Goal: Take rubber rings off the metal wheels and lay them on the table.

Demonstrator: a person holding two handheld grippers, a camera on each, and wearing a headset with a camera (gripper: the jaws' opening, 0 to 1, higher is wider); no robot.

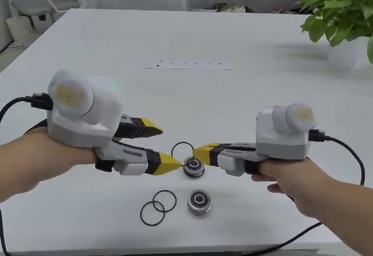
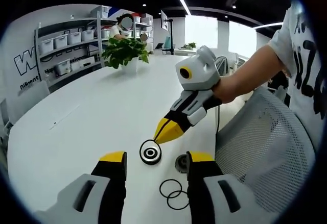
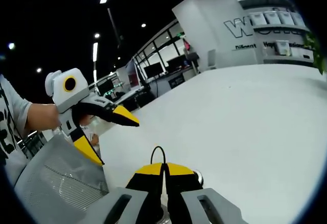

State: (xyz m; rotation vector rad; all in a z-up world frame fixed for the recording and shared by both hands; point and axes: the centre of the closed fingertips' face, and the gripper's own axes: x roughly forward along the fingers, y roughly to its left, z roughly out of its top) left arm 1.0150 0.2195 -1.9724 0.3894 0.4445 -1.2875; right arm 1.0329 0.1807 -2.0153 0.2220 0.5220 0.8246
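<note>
- The left gripper (image 1: 166,146) has its jaws spread wide, with nothing held between the yellow tips.
- The right gripper (image 1: 198,151) has its jaws pressed together, pinching a thin black rubber ring (image 1: 182,149).
- In the right gripper view, the ring (image 3: 158,155) rises as a narrow loop straight out of that gripper's (image 3: 164,169) closed tips.
- A metal wheel (image 1: 193,167) lies on the white table (image 1: 233,34) just below the right tips and just beside the lower left tip. Whether the pinched ring touches this wheel cannot be told.
- In the left gripper view, this wheel (image 2: 150,152) sits ahead of the left gripper (image 2: 157,157), in the gap between its jaws. The right gripper (image 2: 162,132) points down at it from the far side.
- A second wheel (image 1: 199,202) lies flat on the person's side of both sets of tips.
- Two loose rings (image 1: 158,207) lie flat and overlapping, just beside the second wheel, nearer the left jaws.
</note>
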